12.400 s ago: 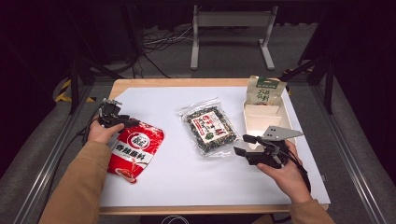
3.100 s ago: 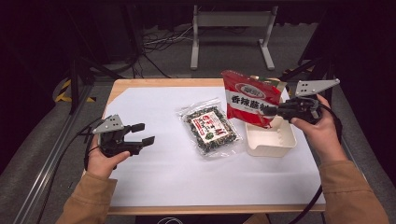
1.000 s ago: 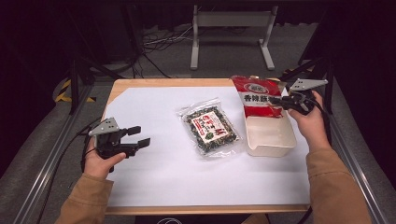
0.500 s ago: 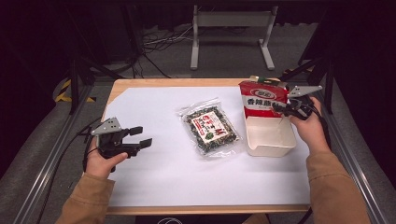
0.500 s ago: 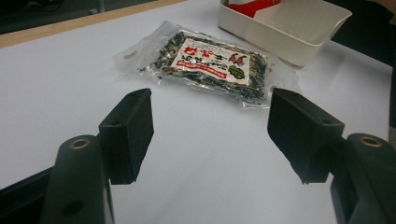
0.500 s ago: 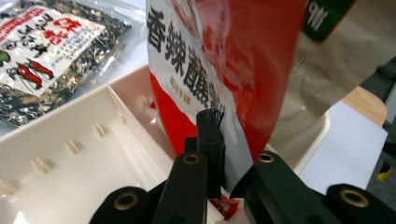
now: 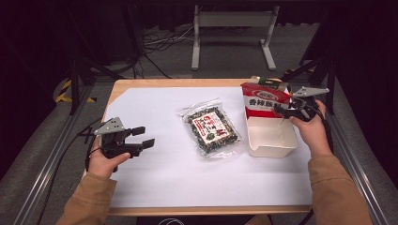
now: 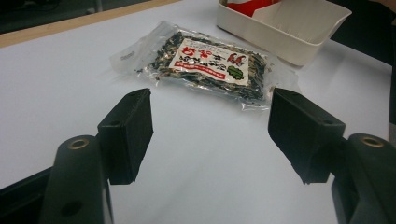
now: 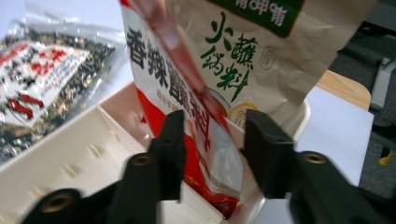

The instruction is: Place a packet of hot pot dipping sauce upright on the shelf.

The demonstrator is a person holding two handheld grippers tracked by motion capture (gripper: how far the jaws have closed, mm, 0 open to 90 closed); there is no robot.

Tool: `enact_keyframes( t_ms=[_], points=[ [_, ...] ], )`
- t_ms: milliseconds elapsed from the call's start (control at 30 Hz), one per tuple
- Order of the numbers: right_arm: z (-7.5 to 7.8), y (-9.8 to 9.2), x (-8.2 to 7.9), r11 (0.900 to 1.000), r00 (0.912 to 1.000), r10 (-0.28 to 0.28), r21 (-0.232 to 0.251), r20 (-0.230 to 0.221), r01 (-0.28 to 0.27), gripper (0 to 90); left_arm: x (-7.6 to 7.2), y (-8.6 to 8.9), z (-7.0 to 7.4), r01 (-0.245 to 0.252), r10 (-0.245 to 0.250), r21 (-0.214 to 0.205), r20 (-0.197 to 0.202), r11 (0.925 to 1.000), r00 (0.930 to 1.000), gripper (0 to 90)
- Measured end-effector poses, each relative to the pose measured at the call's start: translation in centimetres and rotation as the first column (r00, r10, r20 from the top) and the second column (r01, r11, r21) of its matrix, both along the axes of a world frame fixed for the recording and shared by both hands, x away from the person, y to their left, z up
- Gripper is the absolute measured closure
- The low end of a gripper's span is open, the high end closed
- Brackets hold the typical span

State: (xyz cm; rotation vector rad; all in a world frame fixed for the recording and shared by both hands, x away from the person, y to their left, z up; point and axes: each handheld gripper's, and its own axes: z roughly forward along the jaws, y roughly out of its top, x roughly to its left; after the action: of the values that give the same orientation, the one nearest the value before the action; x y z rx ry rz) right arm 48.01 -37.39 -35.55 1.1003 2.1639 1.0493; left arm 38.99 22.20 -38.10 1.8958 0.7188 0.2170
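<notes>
At far end of white tray (image 7: 272, 140), red sauce pouch (image 7: 263, 101): upright, light, floppy, slick film w/ right gripper (image 9: 212, 140) jaws just opening, pouch between; regrip your stiffer top seam.

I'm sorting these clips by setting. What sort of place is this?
Probably a lab or studio set up for recording, not a kitchen. A white-covered table stands on grey carpet, with metal rails along its sides, loose cables on the floor behind, and dark surroundings.
</notes>
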Motion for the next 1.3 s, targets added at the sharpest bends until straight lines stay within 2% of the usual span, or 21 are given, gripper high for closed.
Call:
enact_keyframes(
  t_ms=[167, 200, 333, 400, 500, 567, 600, 633, 733, 867, 967, 1067, 1167, 1300],
  points=[
    [0.6, -0.3, -0.9, 0.9998, 0.9996, -0.013, 0.016, 0.027, 0.012, 44.9, 0.3, -0.5, -0.1, 0.002, -0.002, 0.007, -0.002, 1.0000, 1.0000, 30.1],
    [0.7, -0.4, -1.1, 0.9997, 0.9993, -0.017, 0.021, 0.034, 0.016, 43.3, 0.4, -0.6, -0.1, 0.000, 0.000, 0.013, 0.008, 0.9999, 1.0000, 29.8],
    [1.1, -0.6, -1.6, 0.9994, 0.9989, -0.017, 0.030, 0.043, 0.015, 41.7, 0.5, -1.0, -0.2, -0.006, 0.006, 0.019, 0.009, 0.9998, 0.9999, 28.5],
    [1.4, -0.5, -2.1, 0.9994, 0.9987, -0.017, 0.032, 0.047, 0.016, 40.9, 0.7, -1.2, -0.3, -0.011, 0.011, 0.036, 0.012, 0.9993, 0.9999, 28.0],
    [2.0, -0.5, -2.9, 0.9993, 0.9963, -0.035, -0.010, 0.078, 0.036, 38.3, 0.8, -1.7, -0.3, -0.009, 0.008, 0.037, 0.024, 0.9993, 0.9997, 28.1],
    [2.1, -0.5, -3.2, 0.9990, 0.9952, -0.040, -0.017, 0.090, 0.042, 37.8, 0.9, -1.7, -0.3, 0.005, -0.006, 0.033, 0.037, 0.9994, 0.9993, 30.6],
    [2.3, -0.5, -3.4, 0.9988, 0.9948, -0.042, -0.020, 0.093, 0.044, 37.7, 1.1, -1.7, -0.4, 0.033, -0.033, 0.015, 0.009, 0.9994, 0.9994, 30.6],
    [2.5, -0.6, -3.8, 0.9988, 0.9946, -0.044, -0.019, 0.094, 0.046, 37.7, 1.2, -1.6, -0.5, 0.044, -0.044, 0.013, -0.050, 0.9989, 0.9978, 31.1],
    [3.0, -0.6, -4.7, 0.9989, 0.9941, -0.044, -0.011, 0.099, 0.045, 38.1, 1.3, -1.6, -0.5, 0.050, -0.050, 0.020, -0.018, 0.9985, 0.9986, 37.6],
    [3.4, -0.4, -6.1, 0.9994, 0.9943, -0.033, -0.001, 0.101, 0.034, 40.5, 1.3, -1.6, -0.4, 0.036, -0.035, 0.035, -0.020, 0.9987, 0.9992, 30.6],
    [3.8, -0.2, -7.2, 0.9990, 0.9931, -0.045, 0.010, 0.108, 0.044, 40.5, 1.4, -1.6, -0.3, 0.034, -0.033, 0.071, -0.010, 0.9969, 0.9994, 24.6],
    [4.1, 0.0, -8.2, 0.9990, 0.9912, -0.042, 0.020, 0.126, 0.039, 39.7, 1.3, -1.6, -0.2, 0.040, -0.038, 0.076, -0.032, 0.9963, 0.9988, 22.6],
    [4.4, 0.3, -8.8, 0.9993, 0.9920, -0.036, 0.017, 0.121, 0.034, 41.2, 1.3, -1.7, -0.1, 0.038, -0.035, 0.085, -0.035, 0.9957, 0.9987, 19.8],
    [4.7, 1.1, -10.3, 0.9988, 0.9957, -0.008, 0.050, 0.093, 0.003, 46.1, 1.3, -1.6, 0.2, 0.029, -0.025, 0.095, -0.040, 0.9951, 0.9989, 18.1]
  ],
)
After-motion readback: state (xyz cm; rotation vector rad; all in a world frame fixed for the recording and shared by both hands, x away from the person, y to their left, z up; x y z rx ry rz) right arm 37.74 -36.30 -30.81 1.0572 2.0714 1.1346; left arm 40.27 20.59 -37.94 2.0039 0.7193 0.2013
